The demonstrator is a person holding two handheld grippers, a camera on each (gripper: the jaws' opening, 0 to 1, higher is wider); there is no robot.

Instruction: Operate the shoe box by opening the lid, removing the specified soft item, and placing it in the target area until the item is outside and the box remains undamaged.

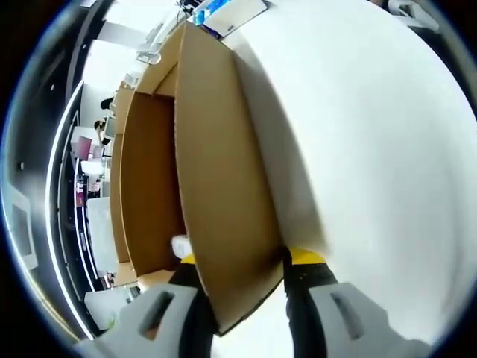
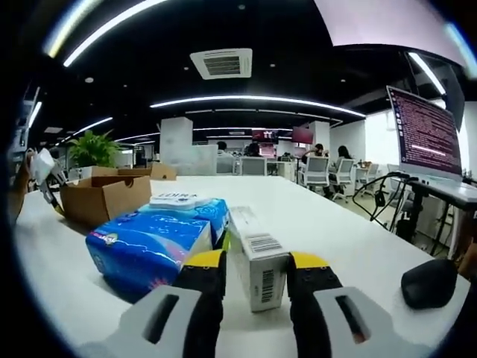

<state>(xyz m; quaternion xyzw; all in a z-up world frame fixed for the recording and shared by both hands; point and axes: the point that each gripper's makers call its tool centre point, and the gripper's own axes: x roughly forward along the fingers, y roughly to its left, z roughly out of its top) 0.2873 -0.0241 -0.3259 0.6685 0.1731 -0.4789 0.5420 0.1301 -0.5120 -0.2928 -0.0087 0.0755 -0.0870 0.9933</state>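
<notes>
Left gripper view: left claw (image 1: 240,287) clamped on edge of brown cardboard shoe-box flap (image 1: 223,194), flap's long axis running away from jaws; open box cavity (image 1: 149,186) just left, small white soft item (image 1: 181,245) apparently low inside, near jaw tip. Right gripper view: right claw (image 2: 256,280) straddling small white barcoded carton (image 2: 257,257) on white desk (image 2: 335,231), grip uncertain; blue tissue pack (image 2: 153,242) beside; brown shoe box (image 2: 104,198) far left, well apart. Left claw nearer.

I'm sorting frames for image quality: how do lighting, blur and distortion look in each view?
Left gripper view: the table is blown out to flat white, the box flap is soft and bowed by the fisheye, and there is a shadow where it meets the left tool. Right gripper view: dark ceiling with bright curved light strips, a sharp tissue pack and small box, and a glowing monitor.
</notes>
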